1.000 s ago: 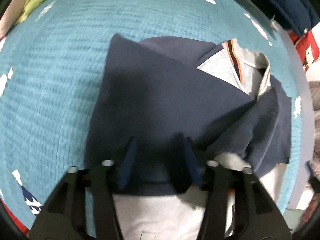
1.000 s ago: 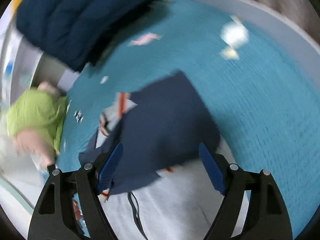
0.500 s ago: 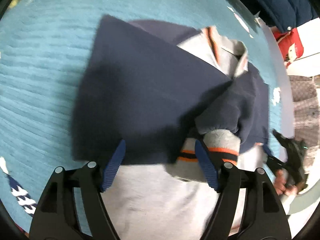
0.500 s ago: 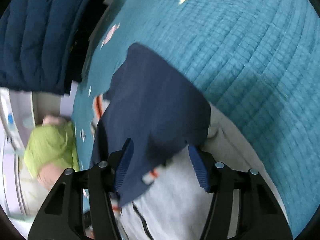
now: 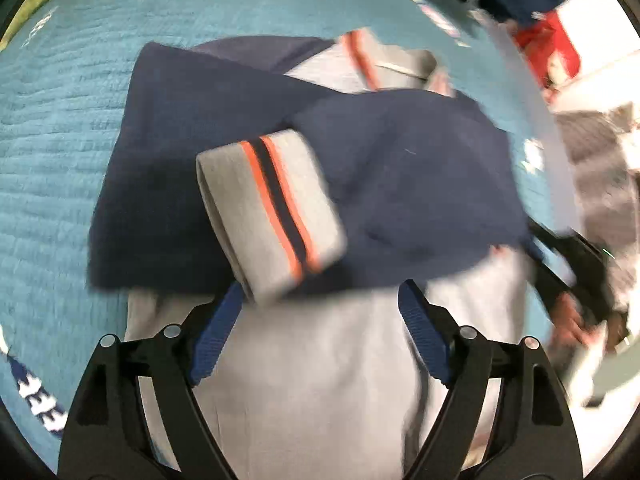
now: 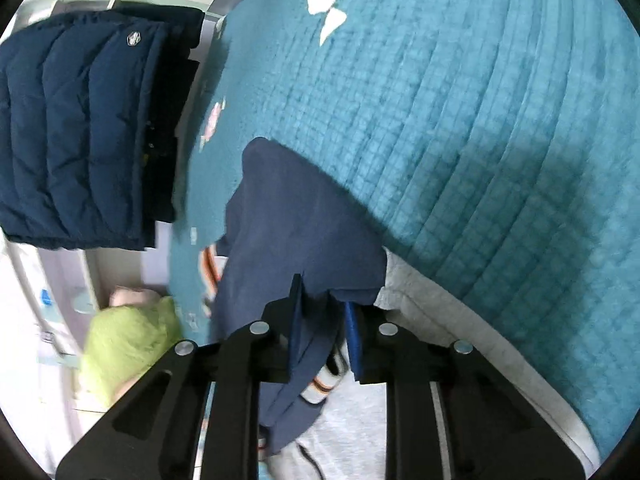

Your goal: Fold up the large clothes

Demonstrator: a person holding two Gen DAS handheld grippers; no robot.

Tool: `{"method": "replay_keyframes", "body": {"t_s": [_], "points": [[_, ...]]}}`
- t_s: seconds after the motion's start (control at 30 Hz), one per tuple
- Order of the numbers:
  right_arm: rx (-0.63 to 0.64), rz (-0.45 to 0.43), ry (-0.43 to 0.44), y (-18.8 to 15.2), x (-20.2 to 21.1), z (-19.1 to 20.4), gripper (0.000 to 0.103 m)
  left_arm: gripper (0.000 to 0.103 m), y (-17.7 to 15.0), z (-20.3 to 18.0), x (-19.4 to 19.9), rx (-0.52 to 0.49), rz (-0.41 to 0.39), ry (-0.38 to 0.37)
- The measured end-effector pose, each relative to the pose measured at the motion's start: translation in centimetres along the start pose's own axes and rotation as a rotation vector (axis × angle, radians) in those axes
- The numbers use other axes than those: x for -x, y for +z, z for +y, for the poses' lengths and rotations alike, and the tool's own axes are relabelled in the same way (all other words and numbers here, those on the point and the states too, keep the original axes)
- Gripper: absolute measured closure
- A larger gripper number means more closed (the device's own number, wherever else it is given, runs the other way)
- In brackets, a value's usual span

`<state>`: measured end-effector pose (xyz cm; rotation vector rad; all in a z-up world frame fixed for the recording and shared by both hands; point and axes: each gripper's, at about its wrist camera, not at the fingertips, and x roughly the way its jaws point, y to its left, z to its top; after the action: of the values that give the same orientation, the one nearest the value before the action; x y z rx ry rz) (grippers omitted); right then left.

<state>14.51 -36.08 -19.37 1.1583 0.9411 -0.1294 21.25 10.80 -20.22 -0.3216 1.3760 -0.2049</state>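
Observation:
A grey sweatshirt [image 5: 320, 380] with navy sleeves [image 5: 192, 128] lies on the teal quilt [image 5: 52, 120]. A navy sleeve with a grey cuff [image 5: 272, 208] striped orange and navy lies folded across the chest. My left gripper [image 5: 320, 304] is open and empty just below the cuff, over the grey body. My right gripper [image 6: 324, 300] is shut on the navy sleeve fabric [image 6: 304, 232] and holds it over the grey body [image 6: 352, 432]. The right gripper [image 5: 568, 264] also shows at the right edge of the left wrist view.
A dark blue puffer jacket [image 6: 76, 132] hangs at the bed's far side. A green cushion [image 6: 124, 340] lies by the bed edge. Red items [image 5: 548, 40] sit past the quilt's far right edge. The quilt [image 6: 480, 120] spreads wide to the right.
My left gripper let go of the sleeve and opened; the cuffed sleeve now lies across the chest. My right gripper closed on the other navy sleeve.

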Motion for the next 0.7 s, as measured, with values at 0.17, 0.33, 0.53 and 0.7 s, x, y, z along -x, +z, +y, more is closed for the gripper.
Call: {"method": "replay_keyframes", "body": {"t_s": [0.17, 0.33, 0.53, 0.7], "points": [[0.022, -0.041, 0.002, 0.2, 0.6, 0.1, 0.091, 0.027, 2.7, 2.7, -0.7, 0.166, -0.094, -0.037], [0.050, -0.105, -0.014, 0.5, 1.7, -0.4, 0.093, 0.095, 4.6, 1.9, -0.9, 0.145, -0.106, 0.075], [0.008, -0.033, -0.052, 1.2, 0.0, -2.8, 0.093, 0.097, 5.6, 0.7, -1.4, 0.106, -0.099, 0.109], [0.095, 0.145, -0.136, 1.2, 2.2, 1.5, 0.080, 0.097, 5.5, 1.8, 0.1, 0.084, -0.116, 0.148]]}}
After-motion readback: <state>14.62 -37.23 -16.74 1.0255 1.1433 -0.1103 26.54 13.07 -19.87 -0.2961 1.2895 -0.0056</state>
